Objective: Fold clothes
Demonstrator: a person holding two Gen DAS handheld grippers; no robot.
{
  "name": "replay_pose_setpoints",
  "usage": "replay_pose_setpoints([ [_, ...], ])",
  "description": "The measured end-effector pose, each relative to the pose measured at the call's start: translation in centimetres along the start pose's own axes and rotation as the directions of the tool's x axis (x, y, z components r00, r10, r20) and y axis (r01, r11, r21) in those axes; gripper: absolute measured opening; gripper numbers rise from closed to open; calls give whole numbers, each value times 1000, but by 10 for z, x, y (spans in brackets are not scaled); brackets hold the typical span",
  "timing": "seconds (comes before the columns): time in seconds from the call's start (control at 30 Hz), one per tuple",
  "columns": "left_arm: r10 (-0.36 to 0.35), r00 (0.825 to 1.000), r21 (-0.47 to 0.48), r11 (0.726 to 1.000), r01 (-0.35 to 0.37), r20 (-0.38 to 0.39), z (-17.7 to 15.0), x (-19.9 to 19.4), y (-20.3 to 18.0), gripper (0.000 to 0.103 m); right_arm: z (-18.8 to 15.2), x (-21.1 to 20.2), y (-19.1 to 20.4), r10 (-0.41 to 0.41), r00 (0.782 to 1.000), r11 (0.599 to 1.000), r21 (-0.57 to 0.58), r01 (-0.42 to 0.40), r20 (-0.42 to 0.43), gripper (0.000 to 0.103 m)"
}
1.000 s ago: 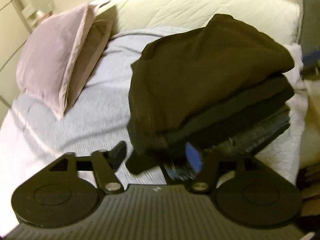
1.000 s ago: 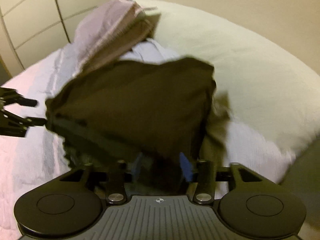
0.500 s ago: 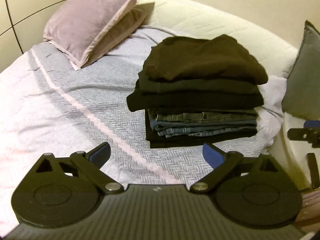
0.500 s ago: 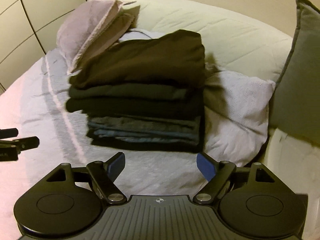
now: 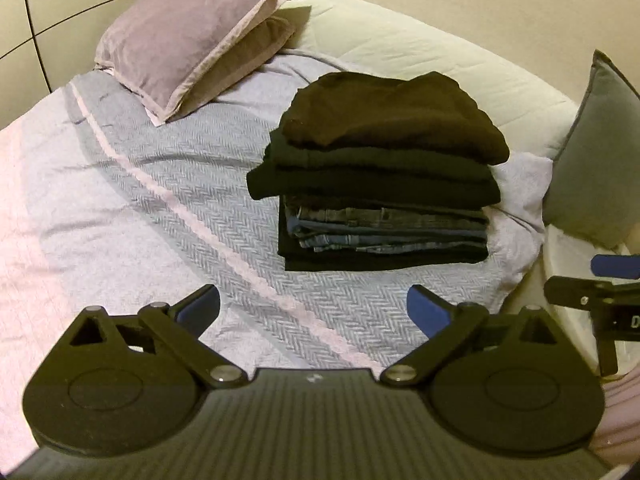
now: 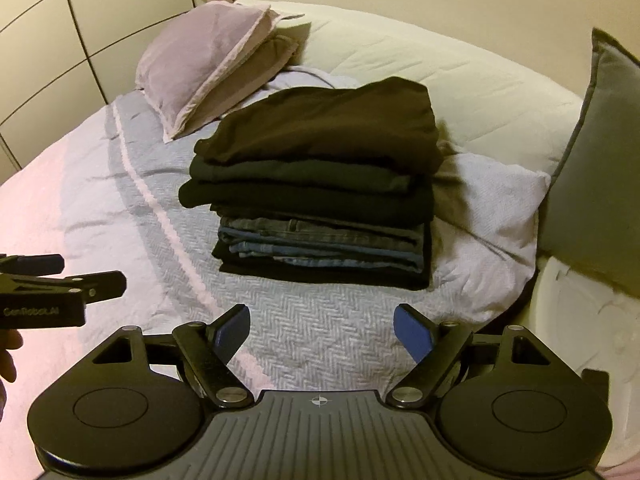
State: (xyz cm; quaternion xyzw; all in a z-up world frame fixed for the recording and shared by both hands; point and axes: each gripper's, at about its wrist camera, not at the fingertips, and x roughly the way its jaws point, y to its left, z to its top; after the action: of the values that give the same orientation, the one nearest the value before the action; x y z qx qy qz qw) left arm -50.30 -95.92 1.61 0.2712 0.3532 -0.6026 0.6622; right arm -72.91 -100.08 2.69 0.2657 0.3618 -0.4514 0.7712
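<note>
The stack of clothes (image 5: 380, 184) runs dark brown on top, then black, faded blue denim, black at the bottom. The bedspread (image 5: 160, 200) is pale lilac-grey herringbone with a light stripe; the pillow (image 5: 180, 40), upper left, is dusty pink.

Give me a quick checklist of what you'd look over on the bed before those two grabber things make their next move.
1. Left hand-held gripper empty: ok, jaws wide apart, only bedspread between them.
2. Right hand-held gripper empty: ok, jaws wide apart, nothing held.
3. Brown top garment resting on the stack of folded clothes: ok, lies flat, no gripper touching it.
4. Stack standing straight: ok, though the layers' left edges are uneven.
5. Bedspread in front of the stack free for folding: ok, nothing lies on it.
6. Next garment to fold within sight: cannot tell, no unfolded clothing shows in either view.
</note>
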Motion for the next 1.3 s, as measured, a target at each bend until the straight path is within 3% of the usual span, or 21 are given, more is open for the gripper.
replay_pose_setpoints([
  [0.2,34,999,24,999,-34,20,3,-5,-11,95,-1,-4,-6,-18,1000,1000,25,18,4,82],
  [0.57,38,999,39,999,-37,-15,-3,-5,-13,96,-11,-7,-10,-27,1000,998,65,28,-10,82],
  [1.3,49,999,65,997,-50,8,-3,-9,-19,98,-7,-8,3,-53,999,998,44,53,0,82],
])
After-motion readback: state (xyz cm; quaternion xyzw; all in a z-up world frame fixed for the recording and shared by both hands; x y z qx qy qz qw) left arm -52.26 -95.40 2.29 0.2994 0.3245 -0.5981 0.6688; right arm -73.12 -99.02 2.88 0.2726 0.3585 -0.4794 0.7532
